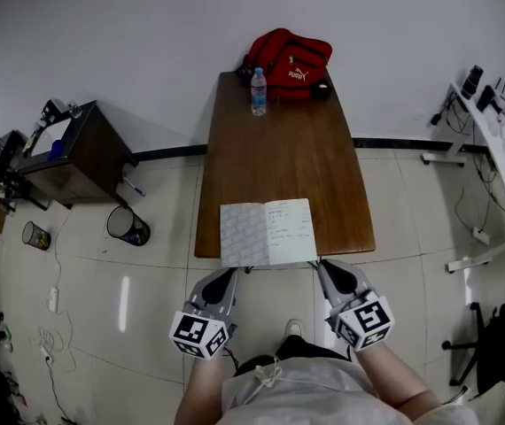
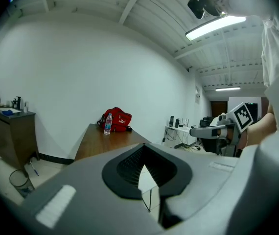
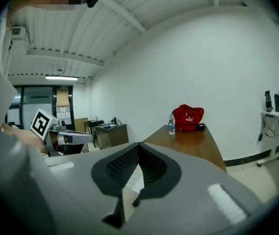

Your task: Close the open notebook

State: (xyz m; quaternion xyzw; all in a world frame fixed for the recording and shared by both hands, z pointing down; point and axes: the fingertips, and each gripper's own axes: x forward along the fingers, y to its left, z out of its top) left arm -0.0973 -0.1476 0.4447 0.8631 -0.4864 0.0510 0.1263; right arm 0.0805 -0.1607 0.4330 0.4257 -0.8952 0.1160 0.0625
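Two grippers: left gripper (image 1: 231, 273) and right gripper (image 1: 323, 265) both had their jaws pinched together with nothing in them, and both sat just off the near edge of the table (image 1: 279, 149).
Notebook: the notebook (image 1: 268, 231) lay open and flat at the middle of that near edge, gridded page on the left, written page on the right.
Why there: my guess is each gripper was lined up with one bottom corner, so a closed tip could slip under a page and flip it over. The right tip was just beside the right corner, but I couldn't tell if it touched.
Edge: the notebook's near side looked to poke slightly past the table edge, which is handy for getting under it.
Room on top: bare wood ran behind the notebook, with the bottle (image 1: 259, 91) and bag (image 1: 290, 60) well apart at the far end. A swinging page had nothing to hit.
Room around: open floor on both sides, bin (image 1: 128, 226) off to the left.
Progress: not closed yet, I'd say.
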